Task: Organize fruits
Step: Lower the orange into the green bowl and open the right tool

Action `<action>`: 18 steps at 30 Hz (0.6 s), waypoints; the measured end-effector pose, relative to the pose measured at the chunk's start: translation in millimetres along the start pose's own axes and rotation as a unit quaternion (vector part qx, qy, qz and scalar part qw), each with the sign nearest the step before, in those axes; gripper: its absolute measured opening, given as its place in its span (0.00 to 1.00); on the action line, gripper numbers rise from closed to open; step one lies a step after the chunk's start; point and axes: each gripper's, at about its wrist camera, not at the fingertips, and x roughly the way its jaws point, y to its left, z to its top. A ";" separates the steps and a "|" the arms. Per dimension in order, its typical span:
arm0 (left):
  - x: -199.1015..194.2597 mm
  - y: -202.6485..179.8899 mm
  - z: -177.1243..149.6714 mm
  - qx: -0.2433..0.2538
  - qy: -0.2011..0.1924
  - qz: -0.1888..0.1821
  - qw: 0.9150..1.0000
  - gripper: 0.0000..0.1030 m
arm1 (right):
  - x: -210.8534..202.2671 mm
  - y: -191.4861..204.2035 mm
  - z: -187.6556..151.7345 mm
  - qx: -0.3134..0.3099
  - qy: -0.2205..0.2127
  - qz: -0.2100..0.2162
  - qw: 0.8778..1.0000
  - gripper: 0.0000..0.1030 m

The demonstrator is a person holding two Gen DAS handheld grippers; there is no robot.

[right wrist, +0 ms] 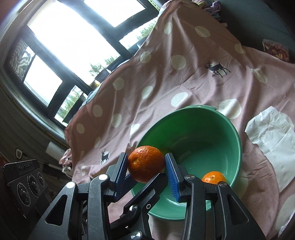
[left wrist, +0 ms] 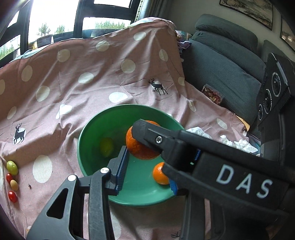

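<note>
A large black-framed window [right wrist: 60, 55] lets in bright white daylight, with green trees visible beyond the panes. A dusty-pink cotton sheet with white polka dots and black deer prints [left wrist: 92, 77] drapes the furniture. To its right stands a dark grey upholstered sofa [left wrist: 225, 61], below framed pictures [left wrist: 248, 11] on a pale wall.
</note>
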 end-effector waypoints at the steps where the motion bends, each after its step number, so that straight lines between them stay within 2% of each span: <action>1: 1.9 -0.3 0.1 0.000 0.003 -0.002 1.000 0.38 | 0.1 -2.4 0.4 0.003 0.001 -0.003 1.000 0.43; 18: 33.8 -0.4 -3.3 -0.010 0.053 -0.037 0.998 0.38 | 14.1 -27.1 2.9 0.044 0.027 -0.046 0.998 0.43</action>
